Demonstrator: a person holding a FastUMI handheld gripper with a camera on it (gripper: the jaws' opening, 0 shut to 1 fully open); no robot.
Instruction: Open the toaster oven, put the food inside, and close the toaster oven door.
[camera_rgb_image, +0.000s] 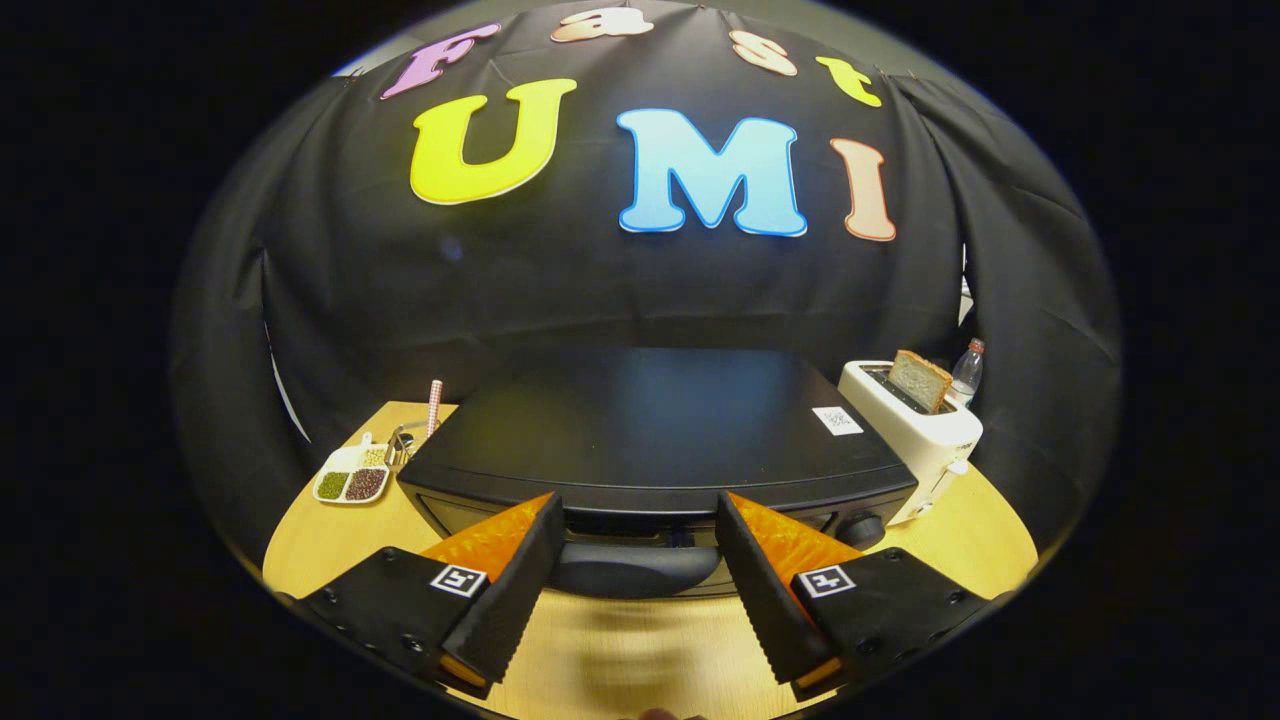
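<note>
Surface (330, 540): we are looking at a pale wooden top carrying everything here, and it is stretching out to both sides of the oven and under the jaws.
Toaster oven (650, 425): we are seeing a wide black box sitting in the middle of the surface, just ahead of the jaws; its flat top is facing us, with a small white sticker (837, 421) lying near its right rear corner.
Oven door: we are finding it closed, its dark curved handle (635, 568) running across the front and showing between the two fingers; a round knob (861, 529) is sitting at the right end of the front.
Gripper (640, 535): we are seeing its jaws standing wide apart, holding nothing, one finger on each side of the handle; we cannot tell whether the tips are touching the oven's front.
Toaster (925, 430): a white pop-up toaster is standing just beside the oven's right side.
Food: a slice of bread (920, 380) is standing upright in the toaster's slot, well beyond the right finger.
Bottle (967, 372): a clear plastic bottle is standing behind the toaster.
Dish (350, 480): a small white divided dish of beans or seeds is lying left of the oven, near its front corner.
</note>
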